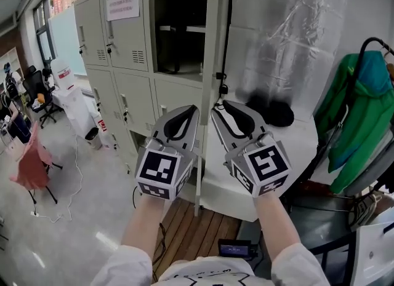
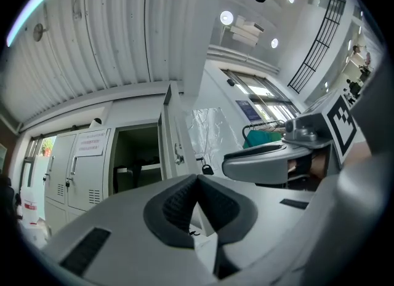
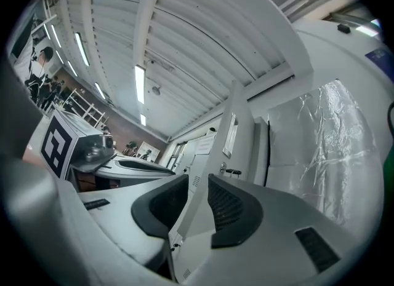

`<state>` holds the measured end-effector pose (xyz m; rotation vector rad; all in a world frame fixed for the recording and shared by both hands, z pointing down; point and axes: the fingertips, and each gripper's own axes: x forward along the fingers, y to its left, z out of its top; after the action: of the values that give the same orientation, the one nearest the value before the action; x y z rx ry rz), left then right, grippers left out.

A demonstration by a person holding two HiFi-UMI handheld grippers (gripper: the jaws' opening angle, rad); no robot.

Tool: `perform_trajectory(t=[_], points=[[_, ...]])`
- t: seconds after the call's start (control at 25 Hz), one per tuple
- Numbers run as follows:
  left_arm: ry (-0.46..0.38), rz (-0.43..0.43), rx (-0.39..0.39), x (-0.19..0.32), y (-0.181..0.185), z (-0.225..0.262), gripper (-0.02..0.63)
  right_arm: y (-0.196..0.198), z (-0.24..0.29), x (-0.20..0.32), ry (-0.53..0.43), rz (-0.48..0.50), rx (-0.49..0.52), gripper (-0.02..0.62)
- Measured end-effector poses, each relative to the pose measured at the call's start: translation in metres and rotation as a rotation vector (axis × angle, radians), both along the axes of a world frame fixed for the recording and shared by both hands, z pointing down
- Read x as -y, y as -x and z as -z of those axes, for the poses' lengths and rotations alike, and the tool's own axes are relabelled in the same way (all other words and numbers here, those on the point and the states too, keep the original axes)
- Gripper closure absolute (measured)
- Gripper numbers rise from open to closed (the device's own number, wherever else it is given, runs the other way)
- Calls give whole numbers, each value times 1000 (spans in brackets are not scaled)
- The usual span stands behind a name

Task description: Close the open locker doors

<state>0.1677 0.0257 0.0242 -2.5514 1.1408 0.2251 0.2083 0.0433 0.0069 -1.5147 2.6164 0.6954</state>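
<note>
Left gripper [image 1: 187, 111] pinched, right gripper [image 1: 220, 106] parted; raised side by side facing locker door [image 1: 215, 32].

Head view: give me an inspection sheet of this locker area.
Surface: grey glossy floor; wooden slat decking below the person.
Job's things: beige metal locker bank; one upper locker door stands open, edge-on.
Clutter: green jacket on a rack; clear plastic sheeting.
Grippers: left gripper shut, empty; right gripper open, empty.
Cables: thin white cable on the floor.
Surroundings: window; black office chair.
</note>
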Motion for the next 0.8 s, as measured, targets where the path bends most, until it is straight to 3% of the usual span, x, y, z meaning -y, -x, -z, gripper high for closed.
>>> perform_trajectory(t=[0.8], points=[[48, 63, -32, 49, 11, -17, 589, 21, -29, 56, 72, 103, -20, 512]])
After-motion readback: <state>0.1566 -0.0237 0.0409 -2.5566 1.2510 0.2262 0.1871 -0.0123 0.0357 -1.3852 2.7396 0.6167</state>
